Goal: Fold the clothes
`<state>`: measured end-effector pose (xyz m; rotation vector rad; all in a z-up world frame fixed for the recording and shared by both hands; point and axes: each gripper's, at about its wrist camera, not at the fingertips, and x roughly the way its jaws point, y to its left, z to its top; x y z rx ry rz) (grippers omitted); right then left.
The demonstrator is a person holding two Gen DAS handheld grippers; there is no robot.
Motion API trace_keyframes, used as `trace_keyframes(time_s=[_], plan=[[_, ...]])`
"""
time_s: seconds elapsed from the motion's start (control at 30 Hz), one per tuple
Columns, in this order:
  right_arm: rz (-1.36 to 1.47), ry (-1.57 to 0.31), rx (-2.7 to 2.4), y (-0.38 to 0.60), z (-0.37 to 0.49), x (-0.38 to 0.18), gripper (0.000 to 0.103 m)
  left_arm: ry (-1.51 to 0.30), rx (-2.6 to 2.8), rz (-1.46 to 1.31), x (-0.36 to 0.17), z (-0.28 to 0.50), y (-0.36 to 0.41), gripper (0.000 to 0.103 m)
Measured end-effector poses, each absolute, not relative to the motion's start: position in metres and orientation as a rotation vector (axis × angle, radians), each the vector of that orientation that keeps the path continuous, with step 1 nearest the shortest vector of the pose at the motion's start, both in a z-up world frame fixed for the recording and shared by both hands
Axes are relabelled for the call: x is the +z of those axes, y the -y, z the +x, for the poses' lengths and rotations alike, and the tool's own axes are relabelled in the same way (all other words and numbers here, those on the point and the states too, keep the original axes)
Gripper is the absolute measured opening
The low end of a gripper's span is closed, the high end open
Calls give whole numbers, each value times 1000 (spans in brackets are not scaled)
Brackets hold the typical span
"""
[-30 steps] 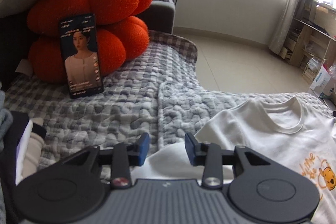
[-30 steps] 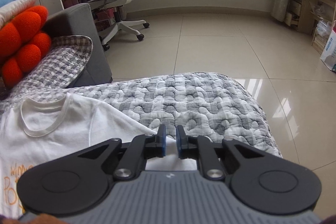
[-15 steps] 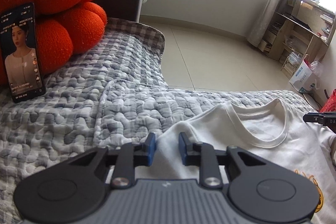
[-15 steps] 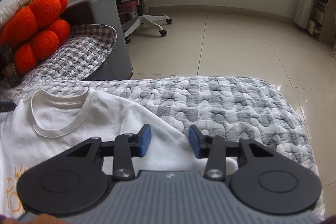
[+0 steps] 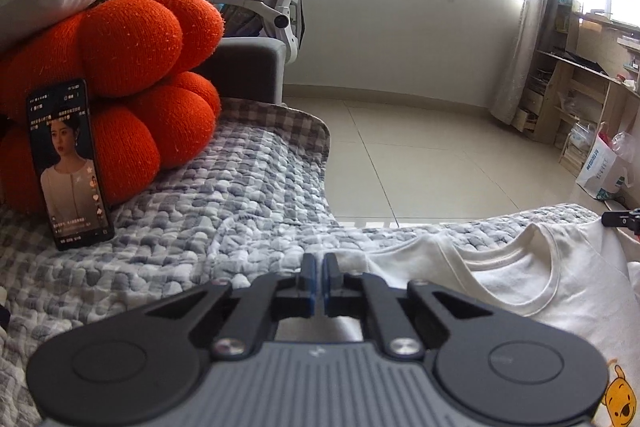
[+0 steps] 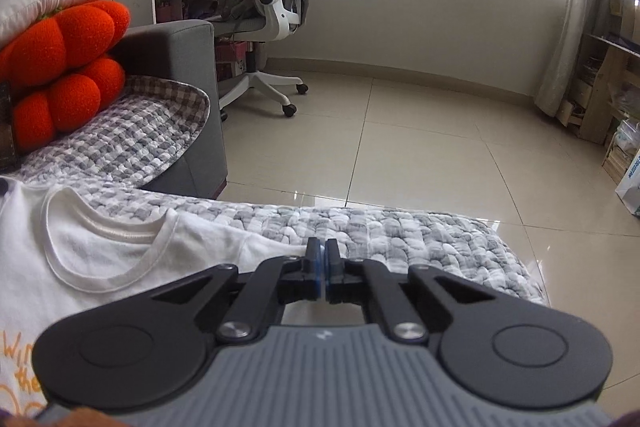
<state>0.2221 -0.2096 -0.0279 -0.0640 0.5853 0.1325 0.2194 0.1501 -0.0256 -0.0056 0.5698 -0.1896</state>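
On the quilted cover (image 5: 248, 211) the white T-shirt (image 6: 120, 247) lies face up; left gripper (image 5: 319, 281) and right gripper (image 6: 321, 267) are closed, probably pinching its sleeves to fold them inward.

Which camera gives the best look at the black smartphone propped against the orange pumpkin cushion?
The left wrist view: the black smartphone stands whole, its lit screen facing the camera, leaning on the orange pumpkin cushion. The right wrist view catches only a dark sliver at its left edge.
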Motion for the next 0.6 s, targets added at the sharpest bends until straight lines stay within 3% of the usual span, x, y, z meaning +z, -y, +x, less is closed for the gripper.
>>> trace_keyframes(time_s=[0.2,0.3,0.33,0.4,0.43,0.47,0.6], plan=[[-70,-635,144,201,240,-37,2,-627,-183,0,-39,235,-148,4],[-62,-645,177,201,242,-38,5,-663,-196,30,-47,238,-147,9],[-58,-645,189,201,242,-37,13,-650,-202,28,-45,237,-148,10],[-51,-646,213,201,242,-37,24,-642,-216,10,-40,237,-150,22],[-47,-647,226,201,242,-36,45,-642,-230,-4,-37,239,-151,31],[-46,-642,243,200,242,-35,56,-647,-247,-12,-35,241,-150,35],[-78,-641,283,187,243,-36,56,-717,-296,-11,-38,254,-141,35]])
